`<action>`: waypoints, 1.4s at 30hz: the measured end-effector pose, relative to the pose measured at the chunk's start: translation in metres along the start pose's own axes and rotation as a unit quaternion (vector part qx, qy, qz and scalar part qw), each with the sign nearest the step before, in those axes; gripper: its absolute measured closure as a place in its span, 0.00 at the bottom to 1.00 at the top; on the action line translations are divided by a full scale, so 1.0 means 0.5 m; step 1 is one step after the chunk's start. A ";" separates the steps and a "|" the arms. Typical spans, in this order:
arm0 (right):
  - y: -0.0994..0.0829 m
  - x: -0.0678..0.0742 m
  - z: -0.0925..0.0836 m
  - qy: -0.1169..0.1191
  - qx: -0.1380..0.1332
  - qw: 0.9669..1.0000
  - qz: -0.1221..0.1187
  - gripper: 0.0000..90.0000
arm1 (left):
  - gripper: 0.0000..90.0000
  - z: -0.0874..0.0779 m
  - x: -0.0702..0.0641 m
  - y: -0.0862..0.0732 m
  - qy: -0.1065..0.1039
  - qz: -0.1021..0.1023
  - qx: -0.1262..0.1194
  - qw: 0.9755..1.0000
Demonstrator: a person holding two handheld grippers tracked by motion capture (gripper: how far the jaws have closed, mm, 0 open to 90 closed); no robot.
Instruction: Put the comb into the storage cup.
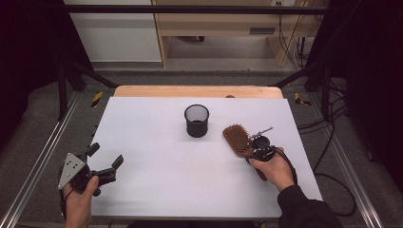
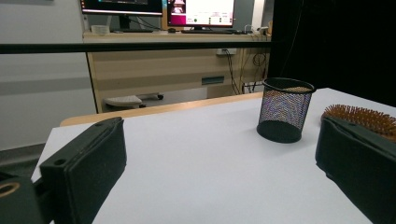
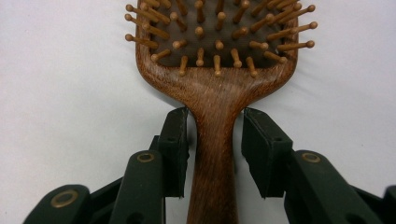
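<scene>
Hairbrush: the wooden hairbrush (image 1: pixel 238 139) lay bristles up on the white desk (image 1: pixel 157 156), near the right edge, a little right of the mesh cup (image 1: pixel 196 120).
Long axis: it ran from the head, toward the far side, down to the handle, which pointed at the near right corner and straight into the right gripper (image 3: pixel 215 135).
Nearer hand: the right hand (image 1: pixel 275 170) was at the handle; the left hand (image 1: pixel 78 199) was well apart, at the near left corner.
Right gripper: its jaws stood on both sides of the thin neck of the handle, just below the head. A narrow gap showed on each side, so the pads did not yet press the wood, as far as I could see.
Left gripper: the left gripper (image 1: pixel 105 161) was wide apart and held nothing, above the desk.
Coming move: probably a firm squeeze on the handle.
</scene>
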State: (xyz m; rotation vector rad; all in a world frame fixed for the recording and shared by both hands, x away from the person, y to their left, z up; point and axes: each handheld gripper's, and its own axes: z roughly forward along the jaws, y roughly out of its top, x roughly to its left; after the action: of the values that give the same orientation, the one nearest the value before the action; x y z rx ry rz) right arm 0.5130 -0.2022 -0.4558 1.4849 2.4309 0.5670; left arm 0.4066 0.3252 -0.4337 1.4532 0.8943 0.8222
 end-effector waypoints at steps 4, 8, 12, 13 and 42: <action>0.003 -0.005 0.001 0.006 0.007 1.000 -0.003 0.71 | 0.03 0.000 0.000 0.000 0.000 0.000 0.001 1.000; 0.003 -0.010 0.000 0.010 0.008 1.000 -0.002 0.77 | 0.03 0.000 0.000 0.000 -0.001 -0.001 0.001 1.000; 0.005 -0.019 0.000 0.020 0.013 1.000 -0.006 0.80 | 0.03 0.001 0.000 -0.001 -0.002 0.000 0.001 1.000; 0.007 -0.019 0.001 0.020 0.014 1.000 -0.007 0.80 | 0.03 0.002 -0.001 -0.001 -0.003 0.000 0.002 1.000; -0.032 -0.030 -0.050 0.029 -0.095 0.995 -0.013 0.81 | 0.03 -0.001 0.002 0.000 0.000 -0.002 0.000 1.000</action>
State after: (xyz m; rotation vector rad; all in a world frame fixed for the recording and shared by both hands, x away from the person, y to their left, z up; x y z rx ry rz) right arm 0.4972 -0.2274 -0.4408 1.3769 2.3588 0.8208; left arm 0.4066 0.3263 -0.4337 1.4510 0.8970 0.8187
